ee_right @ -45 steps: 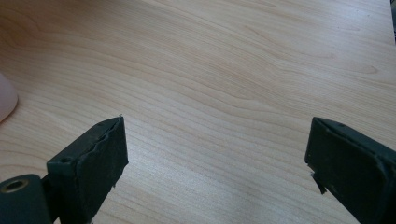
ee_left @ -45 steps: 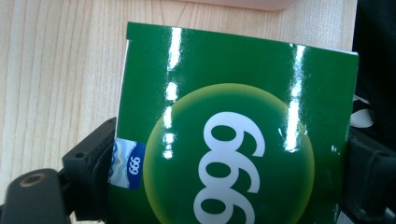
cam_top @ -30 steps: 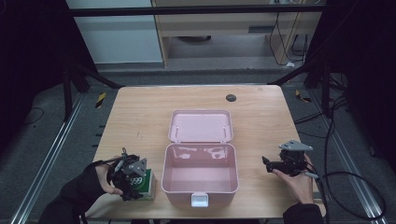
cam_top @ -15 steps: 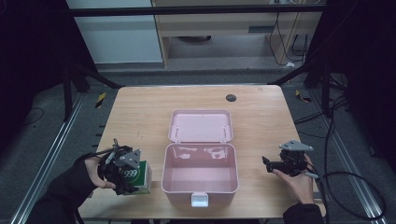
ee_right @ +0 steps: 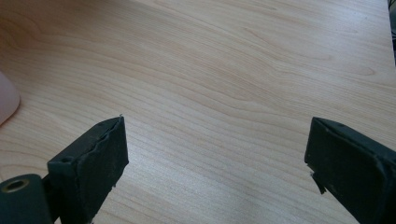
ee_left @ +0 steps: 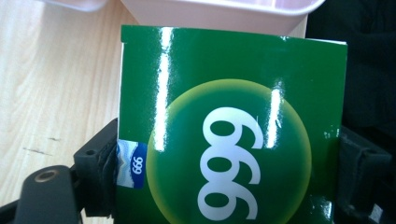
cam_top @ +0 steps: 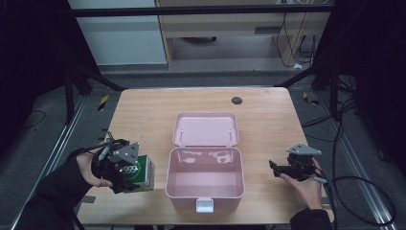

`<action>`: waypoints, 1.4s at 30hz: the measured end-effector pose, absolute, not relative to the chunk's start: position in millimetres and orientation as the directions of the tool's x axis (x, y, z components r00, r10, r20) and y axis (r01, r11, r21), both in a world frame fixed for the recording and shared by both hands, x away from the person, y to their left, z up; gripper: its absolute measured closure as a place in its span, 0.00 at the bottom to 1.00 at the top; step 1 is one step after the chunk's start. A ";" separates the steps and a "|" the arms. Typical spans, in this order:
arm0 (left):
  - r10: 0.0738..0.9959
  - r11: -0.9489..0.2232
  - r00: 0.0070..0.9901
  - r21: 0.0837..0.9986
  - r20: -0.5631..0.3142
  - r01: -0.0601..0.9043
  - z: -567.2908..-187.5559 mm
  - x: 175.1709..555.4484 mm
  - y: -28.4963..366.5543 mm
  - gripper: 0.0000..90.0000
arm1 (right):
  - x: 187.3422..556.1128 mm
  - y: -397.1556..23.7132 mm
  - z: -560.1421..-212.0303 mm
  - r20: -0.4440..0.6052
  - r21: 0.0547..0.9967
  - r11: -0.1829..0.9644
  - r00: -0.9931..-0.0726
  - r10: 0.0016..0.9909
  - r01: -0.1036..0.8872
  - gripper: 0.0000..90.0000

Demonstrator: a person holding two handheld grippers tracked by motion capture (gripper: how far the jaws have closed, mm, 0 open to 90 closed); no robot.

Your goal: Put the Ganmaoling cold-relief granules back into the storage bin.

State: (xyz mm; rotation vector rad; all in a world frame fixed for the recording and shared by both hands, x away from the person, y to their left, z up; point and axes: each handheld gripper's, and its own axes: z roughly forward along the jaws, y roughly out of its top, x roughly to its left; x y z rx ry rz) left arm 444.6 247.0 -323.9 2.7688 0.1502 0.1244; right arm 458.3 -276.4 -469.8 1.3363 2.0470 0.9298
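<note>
At lower left of the high view, my left gripper (cam_top: 125,173) clamps the green box (cam_top: 141,173) just beside the open pink case (cam_top: 205,178). The right gripper (cam_top: 279,168) stands wide, holding nothing. The glossy carton could slip sideways or snag the case's rim.

**Gloss on Green, Matt on Black**

Glossy green carton (ee_left: 233,126), card-like, streaked with bright reflections, printed white numerals. Smooth pale-pink plastic case (cam_top: 206,179), faint sheen on its inner walls. Light wood-grain tabletop (ee_right: 224,79), smooth and satin, a few small scuffs at lower left. Matt black rubbery pads (ee_right: 100,156), edges rough and slightly frayed.
</note>
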 end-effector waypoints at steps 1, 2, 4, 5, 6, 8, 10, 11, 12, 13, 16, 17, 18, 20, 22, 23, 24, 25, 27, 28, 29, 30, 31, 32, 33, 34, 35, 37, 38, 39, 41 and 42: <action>0.122 -0.926 0.990 0.368 0.068 0.089 -320.8 444.7 246.5 0.16 | 458.3 -276.4 -469.8 -0.053 0.776 0.276 -0.377 0.924 0.567 0.07; 0.123 -0.924 0.990 0.372 0.067 0.090 -319.1 444.8 246.2 0.16 | 458.4 -276.4 -469.8 -0.053 0.775 0.276 -0.378 0.924 0.568 0.07; 0.124 -0.922 0.990 0.378 0.073 0.088 -314.8 444.7 245.1 0.16 | 458.7 -276.6 -470.2 -0.060 0.776 0.282 -0.380 0.923 0.564 0.07; 0.124 -0.920 0.990 0.382 0.073 0.087 -312.7 444.7 244.5 0.16 | 458.7 -276.4 -470.3 -0.060 0.775 0.283 -0.380 0.923 0.565 0.07; 0.124 -0.918 0.989 0.386 0.075 0.086 -310.2 444.9 243.7 0.16 | 458.7 -276.3 -470.4 -0.058 0.776 0.282 -0.380 0.923 0.565 0.07; 0.126 -0.916 0.989 0.392 0.076 0.087 -306.5 445.3 242.4 0.16 | 458.8 -276.4 -470.3 -0.060 0.776 0.283 -0.380 0.923 0.564 0.07; 0.129 -0.913 0.989 0.398 0.075 0.089 -303.5 445.8 241.1 0.16 | 458.7 -276.7 -470.2 -0.061 0.776 0.284 -0.380 0.923 0.564 0.07; 0.127 -0.912 0.989 0.400 0.075 0.087 -301.8 446.3 240.3 0.16 | 458.5 -276.6 -470.0 -0.058 0.775 0.282 -0.380 0.923 0.565 0.07; 0.128 -0.910 0.989 0.406 0.072 0.089 -300.4 446.4 239.3 0.16 | 458.3 -276.5 -469.9 -0.056 0.775 0.279 -0.378 0.924 0.567 0.07; 0.127 -0.909 0.989 0.407 0.073 0.086 -298.2 447.0 237.9 0.16 | 458.5 -276.7 -470.1 -0.059 0.776 0.282 -0.379 0.923 0.565 0.07; 0.123 -0.908 0.989 0.411 0.078 0.080 -293.6 448.1 234.1 0.16 | 458.6 -277.0 -470.2 -0.063 0.775 0.284 -0.380 0.923 0.564 0.07; 0.119 -0.909 0.990 0.410 0.078 0.077 -292.0 448.2 232.4 0.16 | 458.5 -277.1 -470.2 -0.063 0.775 0.285 -0.379 0.923 0.564 0.07; 0.115 -0.910 0.990 0.408 0.077 0.074 -290.3 448.4 230.7 0.16 | 458.4 -277.0 -470.1 -0.062 0.775 0.284 -0.380 0.923 0.564 0.07; 0.111 -0.913 0.991 0.402 0.077 0.071 -287.2 448.3 226.8 0.16 | 458.1 -277.2 -470.0 -0.060 0.777 0.282 -0.380 0.923 0.563 0.07; 0.107 -0.916 0.991 0.397 0.079 0.067 -284.1 448.6 222.9 0.16 | 458.4 -277.2 -470.3 -0.062 0.776 0.283 -0.379 0.924 0.564 0.07; 0.102 -0.917 0.992 0.394 0.080 0.063 -282.3 449.0 221.3 0.16 | 458.5 -277.1 -470.4 -0.062 0.776 0.284 -0.379 0.923 0.564 0.07; 0.108 -0.913 0.991 0.401 0.077 0.068 -281.2 449.1 219.2 0.16 | 458.4 -277.0 -470.5 -0.063 0.776 0.285 -0.380 0.923 0.563 0.07; 0.104 -0.914 0.991 0.402 0.079 0.064 -279.5 449.5 217.4 0.16 | 458.4 -277.0 -470.4 -0.063 0.776 0.285 -0.381 0.923 0.563 0.07; 0.101 -0.913 0.992 0.403 0.076 0.063 -276.9 450.1 213.4 0.16 | 458.2 -277.1 -470.2 -0.062 0.776 0.285 -0.381 0.922 0.563 0.07; 0.100 -0.912 0.992 0.405 0.074 0.061 -276.2 450.2 211.2 0.16 | 458.0 -277.1 -469.9 -0.058 0.775 0.282 -0.381 0.923 0.565 0.07; 0.097 -0.913 0.993 0.404 0.072 0.060 -275.4 450.5 209.0 0.16 | 458.0 -277.2 -469.9 -0.058 0.776 0.281 -0.380 0.923 0.565 0.07; 0.094 -0.913 0.993 0.405 0.069 0.058 -274.9 450.7 206.7 0.16 | 458.2 -277.5 -470.1 -0.061 0.777 0.284 -0.381 0.923 0.563 0.07; 0.091 -0.913 0.994 0.404 0.068 0.056 -274.5 451.1 204.4 0.16 | 458.0 -277.2 -470.0 -0.057 0.775 0.281 -0.380 0.923 0.565 0.07; 0.086 -0.914 0.994 0.402 0.067 0.052 -274.0 451.4 202.0 0.16 | 458.0 -277.2 -470.0 -0.057 0.775 0.281 -0.380 0.923 0.565 0.07; 0.082 -0.914 0.994 0.404 0.067 0.048 -273.4 451.9 199.2 0.16 | 458.3 -277.2 -470.4 -0.063 0.776 0.285 -0.380 0.923 0.563 0.07; 0.079 -0.912 0.995 0.407 0.067 0.045 -273.0 452.3 197.0 0.16 | 458.3 -277.1 -470.4 -0.064 0.776 0.285 -0.380 0.923 0.563 0.07; 0.077 -0.912 0.995 0.407 0.066 0.044 -272.5 452.5 194.7 0.16 | 458.3 -277.2 -470.4 -0.063 0.776 0.285 -0.380 0.923 0.563 0.07; 0.072 -0.911 0.995 0.410 0.067 0.038 -271.8 452.9 190.7 0.16 | 458.1 -277.2 -470.2 -0.061 0.776 0.284 -0.380 0.923 0.564 0.07; 0.069 -0.911 0.995 0.411 0.067 0.036 -271.4 453.1 188.2 0.16 | 458.1 -277.3 -470.2 -0.061 0.775 0.284 -0.381 0.923 0.564 0.07; 0.067 -0.911 0.995 0.412 0.069 0.033 -270.9 453.2 185.7 0.16 | 458.2 -277.4 -470.2 -0.061 0.776 0.284 -0.380 0.923 0.564 0.07; 0.062 -0.909 0.995 0.416 0.072 0.027 -270.1 453.4 180.6 0.16 | 458.3 -277.5 -470.4 -0.064 0.775 0.286 -0.380 0.923 0.564 0.07; 0.057 -0.909 0.996 0.415 0.074 0.022 -269.5 453.5 178.0 0.16 | 458.2 -277.4 -470.4 -0.063 0.775 0.285 -0.379 0.923 0.564 0.07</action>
